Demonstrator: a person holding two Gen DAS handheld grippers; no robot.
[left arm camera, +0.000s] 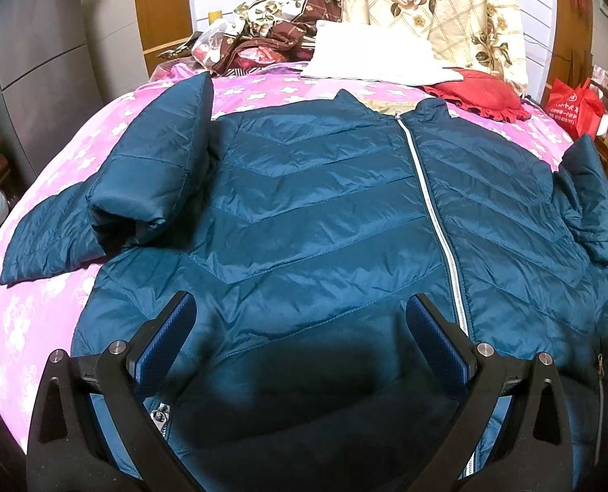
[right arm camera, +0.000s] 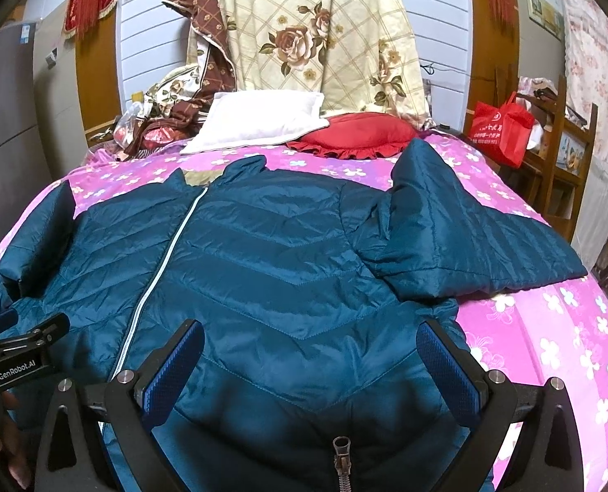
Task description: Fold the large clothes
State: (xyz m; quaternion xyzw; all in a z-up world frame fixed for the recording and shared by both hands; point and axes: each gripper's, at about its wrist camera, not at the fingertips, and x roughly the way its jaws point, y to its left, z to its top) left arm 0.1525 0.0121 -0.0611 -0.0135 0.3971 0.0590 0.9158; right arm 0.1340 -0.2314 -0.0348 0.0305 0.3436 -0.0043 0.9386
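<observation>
A teal quilted puffer jacket (left arm camera: 312,205) lies front up and zipped on the pink flowered bed (left arm camera: 58,299). It also shows in the right wrist view (right arm camera: 271,270). Its left sleeve (left arm camera: 156,172) is bunched and doubled up beside the body. Its right sleeve (right arm camera: 460,238) spreads out to the right. My left gripper (left arm camera: 300,328) is open above the lower left front, left of the white zipper (left arm camera: 431,213). My right gripper (right arm camera: 310,358) is open above the lower right front near a pocket zip pull (right arm camera: 341,451). Both are empty. The left gripper's body shows at the left edge (right arm camera: 21,352).
A white pillow (right arm camera: 259,123), a red frilled cushion (right arm camera: 357,133) and a rose-print quilt (right arm camera: 316,37) sit at the head of the bed. A heap of patterned fabric (left arm camera: 263,37) lies far left. A red bag (right arm camera: 501,127) hangs on wooden furniture at right.
</observation>
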